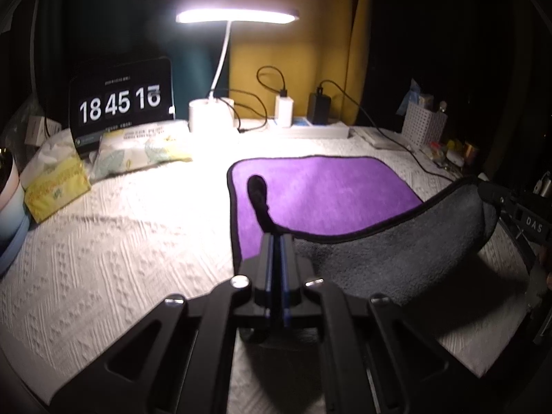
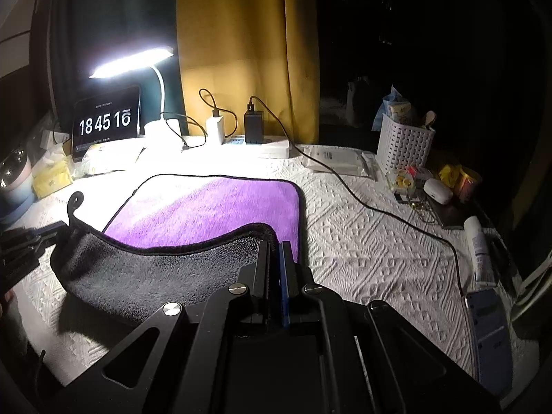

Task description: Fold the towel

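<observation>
A towel, purple (image 1: 321, 193) on top and grey underneath with black trim, lies on the white textured cloth. Its near edge is lifted off the table and hangs between both grippers, grey side (image 1: 396, 258) facing me. My left gripper (image 1: 276, 238) is shut on the towel's near left corner, where a black hanging loop (image 1: 258, 189) sticks up. My right gripper (image 2: 276, 245) is shut on the near right corner. In the right wrist view the purple face (image 2: 214, 207) lies flat behind the raised grey flap (image 2: 155, 269), and the left gripper (image 2: 38, 238) shows at the left edge.
A lit desk lamp (image 1: 238, 17), a clock screen (image 1: 120, 103), tissue packs (image 1: 55, 189), chargers on a power strip (image 2: 255, 145) stand at the back. A white basket (image 2: 403, 145), small items, a cable (image 2: 379, 210), a tube (image 2: 479, 248) and a phone (image 2: 490, 338) lie at right.
</observation>
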Motion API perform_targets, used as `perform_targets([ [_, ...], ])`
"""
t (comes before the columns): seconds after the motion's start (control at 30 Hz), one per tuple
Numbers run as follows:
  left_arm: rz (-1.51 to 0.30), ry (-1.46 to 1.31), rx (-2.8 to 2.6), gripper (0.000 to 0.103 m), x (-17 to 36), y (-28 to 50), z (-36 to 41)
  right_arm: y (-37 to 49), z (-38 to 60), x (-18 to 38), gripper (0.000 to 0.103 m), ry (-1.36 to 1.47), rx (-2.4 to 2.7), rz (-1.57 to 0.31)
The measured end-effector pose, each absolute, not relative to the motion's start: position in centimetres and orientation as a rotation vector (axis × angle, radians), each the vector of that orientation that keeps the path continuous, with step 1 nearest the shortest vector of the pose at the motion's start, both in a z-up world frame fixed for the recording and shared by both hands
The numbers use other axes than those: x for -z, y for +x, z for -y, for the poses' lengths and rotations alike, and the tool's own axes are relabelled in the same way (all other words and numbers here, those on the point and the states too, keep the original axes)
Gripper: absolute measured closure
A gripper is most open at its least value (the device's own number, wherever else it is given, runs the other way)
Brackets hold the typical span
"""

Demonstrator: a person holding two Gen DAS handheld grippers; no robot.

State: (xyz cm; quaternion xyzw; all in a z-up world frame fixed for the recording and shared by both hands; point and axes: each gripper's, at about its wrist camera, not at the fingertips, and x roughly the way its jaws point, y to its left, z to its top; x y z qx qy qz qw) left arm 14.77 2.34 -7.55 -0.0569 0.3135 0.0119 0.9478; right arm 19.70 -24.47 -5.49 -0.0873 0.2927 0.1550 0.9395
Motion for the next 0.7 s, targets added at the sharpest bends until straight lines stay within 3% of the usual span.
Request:
perform_targets([
  [0.7,-0.549,-0.094,-0.033,0.099,5.4,21.3,-5.0,25.8,22.4,4.3,0.097,-0.222,-0.291,-0.569],
])
